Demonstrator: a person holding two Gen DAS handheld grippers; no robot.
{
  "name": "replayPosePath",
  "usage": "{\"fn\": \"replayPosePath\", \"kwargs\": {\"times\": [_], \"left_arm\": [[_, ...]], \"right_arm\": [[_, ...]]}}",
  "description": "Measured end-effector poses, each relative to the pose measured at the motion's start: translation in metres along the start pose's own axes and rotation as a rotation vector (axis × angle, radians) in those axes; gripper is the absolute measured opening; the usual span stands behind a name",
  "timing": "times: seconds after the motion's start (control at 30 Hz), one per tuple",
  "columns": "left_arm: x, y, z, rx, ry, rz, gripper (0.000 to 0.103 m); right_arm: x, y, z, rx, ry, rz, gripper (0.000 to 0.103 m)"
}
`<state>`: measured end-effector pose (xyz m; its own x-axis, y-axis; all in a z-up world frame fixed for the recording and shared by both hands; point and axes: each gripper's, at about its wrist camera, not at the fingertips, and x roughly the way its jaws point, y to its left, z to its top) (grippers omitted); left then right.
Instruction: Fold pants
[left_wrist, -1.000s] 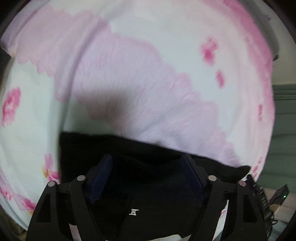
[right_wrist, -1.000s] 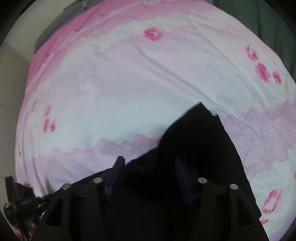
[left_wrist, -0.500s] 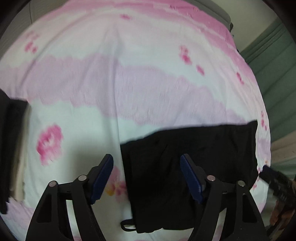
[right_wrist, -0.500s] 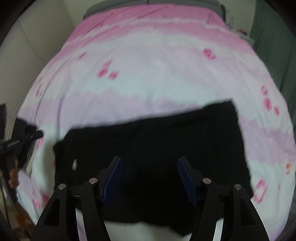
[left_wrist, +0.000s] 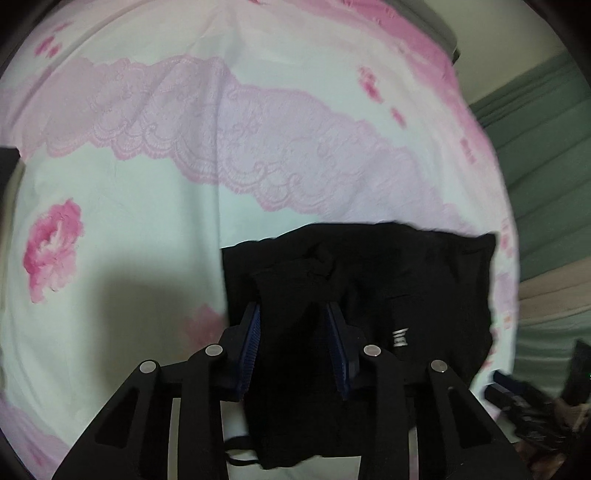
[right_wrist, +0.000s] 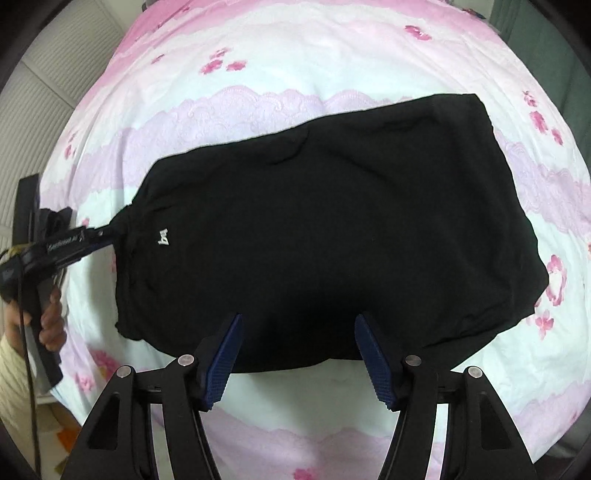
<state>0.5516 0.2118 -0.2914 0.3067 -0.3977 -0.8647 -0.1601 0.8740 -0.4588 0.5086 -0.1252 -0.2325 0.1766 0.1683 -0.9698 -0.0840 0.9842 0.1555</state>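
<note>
One black pants (right_wrist: 332, 221) on floral bedsheet (right_wrist: 295, 55), left gripper (left_wrist: 293, 325) closing on waistband bunch, right gripper (right_wrist: 297, 354) open, empty.

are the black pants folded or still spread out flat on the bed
Folded: the black pants lie as one compact block on the pink bedsheet, no separate legs showing, one end bunched between the closing left gripper fingers.

pants (left_wrist: 424, 280): near edge hidden behind jaws | clutter (left_wrist: 535, 406) lower right: blurred, unidentifiable
</note>
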Motion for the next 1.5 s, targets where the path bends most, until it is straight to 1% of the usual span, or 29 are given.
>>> {"fn": "replayPosePath", "kwargs": {"times": [0.07, 0.1, 0.17, 0.27, 0.33, 0.37, 0.4, 0.47, 0.5, 0.53, 0.57, 0.67, 0.7, 0.77, 0.83, 0.9, 0.93, 0.97, 1.0, 1.03, 1.07, 1.1, 1.17, 1.2, 1.27, 1.33, 1.4, 1.43, 1.5], "left_arm": [[0.002, 0.004, 0.005, -0.020, 0.002, -0.024, 0.033], [0.004, 0.007, 0.009, -0.039, -0.002, -0.051, 0.031], [0.010, 0.011, 0.015, -0.068, -0.006, -0.085, 0.031], [0.027, 0.011, 0.020, -0.077, 0.022, -0.055, 0.029], [0.027, 0.012, 0.020, -0.081, 0.023, -0.041, 0.020], [0.023, 0.014, 0.019, -0.084, 0.013, -0.044, 0.013], [0.011, 0.013, 0.019, -0.085, -0.023, -0.054, 0.011], [-0.009, 0.014, 0.021, -0.091, -0.089, -0.050, 0.010], [-0.016, 0.017, 0.023, -0.105, -0.113, -0.065, 0.010], [-0.019, 0.020, 0.026, -0.116, -0.122, -0.080, 0.010], [-0.017, 0.024, 0.029, -0.116, -0.118, -0.077, 0.010], [0.007, 0.021, 0.032, -0.053, -0.045, 0.021, 0.010], [0.013, 0.022, 0.031, -0.046, -0.035, 0.046, 0.011], [0.019, 0.024, 0.032, -0.059, -0.014, 0.063, 0.011], [0.014, 0.015, 0.033, -0.030, -0.012, 0.086, 0.013], [0.005, 0.006, 0.032, 0.021, -0.008, 0.129, 0.015], [-0.004, -0.008, 0.028, 0.075, -0.020, 0.166, 0.016], [-0.012, -0.016, 0.024, 0.113, -0.036, 0.192, 0.028], [-0.022, -0.027, 0.018, 0.169, -0.072, 0.248, 0.068], [-0.036, -0.041, 0.007, 0.238, -0.147, 0.315, 0.084], [-0.045, -0.044, 0.003, 0.273, -0.197, 0.328, 0.091], [-0.053, -0.051, -0.006, 0.318, -0.229, 0.350, 0.091], [-0.053, -0.063, -0.017, 0.368, -0.194, 0.413, 0.090], [-0.055, -0.072, -0.028, 0.402, -0.192, 0.421, 0.090], [-0.057, -0.088, -0.053, 0.431, -0.177, 0.395, 0.090], [-0.054, -0.097, -0.077, 0.404, -0.143, 0.362, 0.090], [-0.048, -0.102, -0.102, 0.327, -0.105, 0.322, 0.090], [-0.044, -0.103, -0.111, 0.296, -0.090, 0.313, 0.090], [-0.035, -0.106, -0.134, 0.220, -0.058, 0.325, 0.090]], "right_arm": [[-0.001, 0.003, 0.003, 0.006, -0.005, 0.001, 0.064], [-0.002, 0.005, 0.003, 0.008, -0.007, 0.002, 0.064], [-0.003, 0.009, 0.003, 0.004, -0.006, 0.000, 0.064], [0.000, 0.019, 0.002, -0.014, -0.003, -0.010, 0.064], [0.002, 0.024, 0.001, -0.022, 0.002, -0.009, 0.064], [0.003, 0.027, 0.000, -0.026, 0.005, -0.009, 0.064], [0.003, 0.029, 0.000, -0.031, 0.008, -0.007, 0.064], [0.001, 0.032, 0.000, -0.035, 0.005, -0.002, 0.064], [0.000, 0.034, 0.000, -0.038, 0.002, 0.000, 0.064], [-0.001, 0.036, 0.000, -0.039, -0.002, 0.001, 0.064], [-0.002, 0.037, 0.000, -0.042, -0.007, 0.002, 0.064], [-0.006, 0.039, 0.002, -0.045, -0.021, -0.001, 0.064], [-0.006, 0.040, 0.002, -0.045, -0.024, 0.001, 0.064], [-0.005, 0.039, 0.001, -0.040, -0.027, -0.007, 0.064], [-0.008, 0.036, -0.001, -0.025, -0.039, -0.023, 0.064], [-0.012, 0.029, -0.003, -0.004, -0.052, -0.032, 0.064], [-0.014, 0.025, -0.005, 0.009, -0.057, -0.032, 0.064], [-0.016, 0.019, -0.005, 0.023, -0.063, -0.027, 0.064], [-0.021, 0.009, -0.010, 0.041, -0.078, -0.017, 0.064], [-0.025, 0.004, -0.012, 0.050, -0.090, -0.015, 0.064], [-0.029, -0.005, -0.017, 0.058, -0.102, -0.021, 0.064], [-0.033, -0.015, -0.023, 0.067, -0.112, -0.031, 0.064], [-0.037, -0.038, -0.037, 0.090, -0.106, -0.061, 0.064], [-0.038, -0.049, -0.044, 0.105, -0.098, -0.074, 0.064], [-0.039, -0.064, -0.056, 0.114, -0.091, -0.088, 0.064], [-0.040, -0.076, -0.070, 0.104, -0.092, -0.071, 0.064], [-0.037, -0.085, -0.081, 0.084, -0.087, -0.050, 0.064], [-0.035, -0.091, -0.086, 0.072, -0.083, -0.033, 0.064], [-0.028, -0.102, -0.091, 0.049, -0.075, 0.004, 0.064]]}}
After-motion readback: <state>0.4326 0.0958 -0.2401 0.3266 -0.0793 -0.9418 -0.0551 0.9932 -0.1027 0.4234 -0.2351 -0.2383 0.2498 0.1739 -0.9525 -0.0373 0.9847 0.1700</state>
